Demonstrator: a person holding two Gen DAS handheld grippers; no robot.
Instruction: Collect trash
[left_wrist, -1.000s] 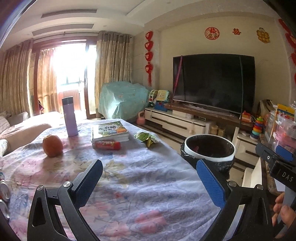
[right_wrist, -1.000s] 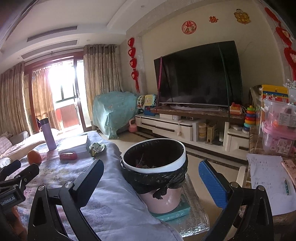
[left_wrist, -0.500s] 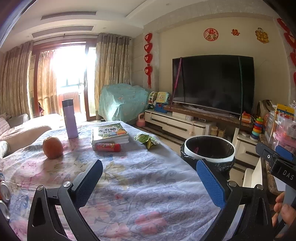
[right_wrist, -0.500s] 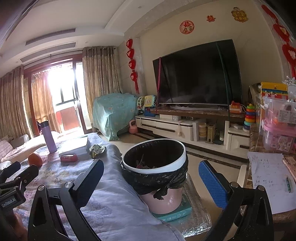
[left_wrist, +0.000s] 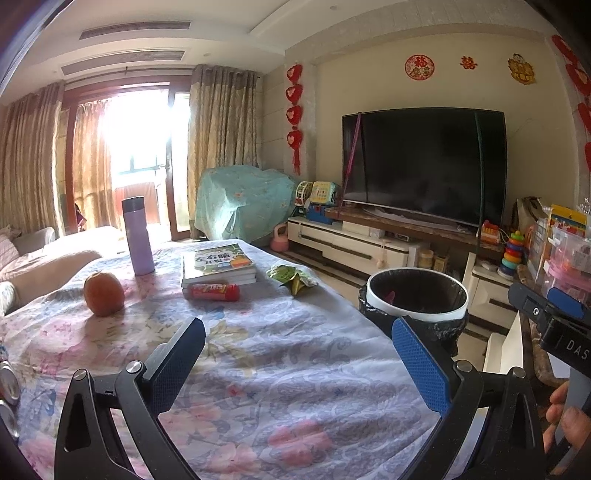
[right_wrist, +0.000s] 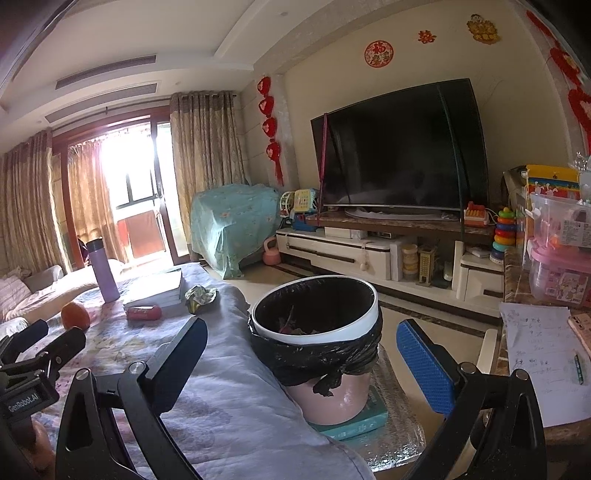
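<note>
My left wrist view looks low across the table (left_wrist: 258, 354); my right faces the bin (right_wrist: 317, 332) close; both probably share it.

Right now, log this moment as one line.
left tongs: open, empty | right tongs: open, empty | green wrapper: on table | trash bin: beside table, some trash inside

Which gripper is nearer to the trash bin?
Right. The right gripper hovers open just before the bin; the left gripper, also open, is over the table, bin off to its right.
</note>
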